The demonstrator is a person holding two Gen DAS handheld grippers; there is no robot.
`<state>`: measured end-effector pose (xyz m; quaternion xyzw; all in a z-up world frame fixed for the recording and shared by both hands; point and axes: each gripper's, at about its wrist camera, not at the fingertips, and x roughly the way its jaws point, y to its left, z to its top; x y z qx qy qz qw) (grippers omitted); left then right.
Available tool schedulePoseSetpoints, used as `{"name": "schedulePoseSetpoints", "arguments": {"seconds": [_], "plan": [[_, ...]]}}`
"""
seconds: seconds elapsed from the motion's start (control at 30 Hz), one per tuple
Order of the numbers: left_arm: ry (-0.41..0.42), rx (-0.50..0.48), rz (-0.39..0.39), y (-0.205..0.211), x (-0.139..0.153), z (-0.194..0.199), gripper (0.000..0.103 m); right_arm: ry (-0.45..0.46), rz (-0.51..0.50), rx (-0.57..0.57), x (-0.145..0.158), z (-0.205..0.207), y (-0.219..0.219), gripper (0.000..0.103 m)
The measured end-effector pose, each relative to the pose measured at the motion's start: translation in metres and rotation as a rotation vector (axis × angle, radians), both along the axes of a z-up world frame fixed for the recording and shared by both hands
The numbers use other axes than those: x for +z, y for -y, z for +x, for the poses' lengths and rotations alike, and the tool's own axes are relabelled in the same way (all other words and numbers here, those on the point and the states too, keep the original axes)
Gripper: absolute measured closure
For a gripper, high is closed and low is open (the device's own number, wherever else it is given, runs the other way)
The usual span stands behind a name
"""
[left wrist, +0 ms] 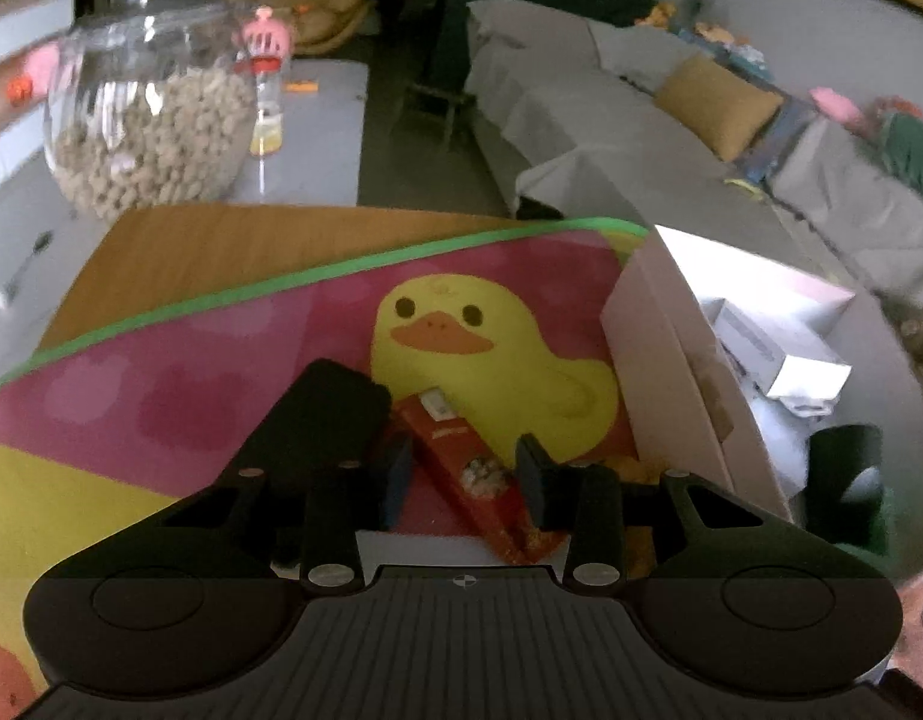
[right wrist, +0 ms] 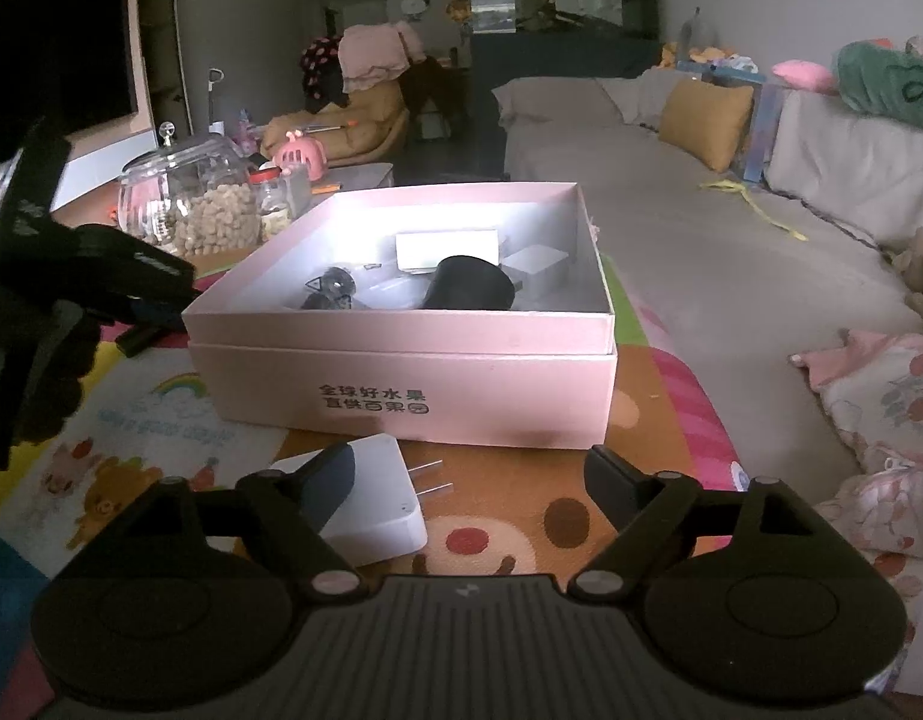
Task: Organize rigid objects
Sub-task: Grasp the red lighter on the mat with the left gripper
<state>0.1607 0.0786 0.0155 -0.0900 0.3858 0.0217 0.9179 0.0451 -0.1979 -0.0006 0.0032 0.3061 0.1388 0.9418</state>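
In the left wrist view, the left gripper [left wrist: 464, 480] points down at a long red packet [left wrist: 461, 462] that lies on the duck mat [left wrist: 161, 396]. The packet sits between the two fingers [left wrist: 395, 477]. They have come in close to it, one on each side, but it is too dark and blurry to tell if they are squeezing it yet. So this step looks like picking up the red packet. Next, the fingers need to hold it tight, lift it and carry it over to the pink box [left wrist: 659, 354] just to the right. There is small white writing on the packet, but it is too blurry to read. A big glass jar [left wrist: 149, 120] full of little round bits stands far back on the desk [left wrist: 317, 120].

In the right wrist view, the right gripper [right wrist: 470, 480] has its fingers wide open and holds nothing. A white plug [right wrist: 377, 516] with two metal pins lies on the mat [right wrist: 161, 420], and the left finger is partly over it. I think the plug is the next thing for this hand. The fingers would need to move left until the plug is between them. The pink box [right wrist: 401, 384] is right ahead with a black cup [right wrist: 467, 285] and small white boxes inside. Its front has two lines of Chinese writing, too small for me to be sure of.
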Motion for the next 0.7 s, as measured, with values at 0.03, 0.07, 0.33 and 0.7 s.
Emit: {"name": "schedulePoseSetpoints", "arguments": {"seconds": [0.03, 0.07, 0.33, 0.7], "plan": [[0.004, -0.018, 0.048, 0.007, -0.001, 0.001, 0.061, -0.001, 0.003, 0.001, 0.0, 0.0, 0.0, 0.018], [0.011, -0.044, 0.104, 0.014, -0.003, 0.0, 0.059, -0.004, 0.008, 0.003, 0.0, 0.001, 0.001, 0.017], [0.069, -0.128, 0.111, 0.008, -0.007, -0.037, 0.077, -0.014, 0.022, 0.004, 0.0, 0.002, 0.003, 0.016], [0.132, -0.04, 0.021, -0.043, -0.013, -0.131, 0.077, 0.159, -0.136, 0.25, 0.067, -0.008, -0.066, 0.021]]}}
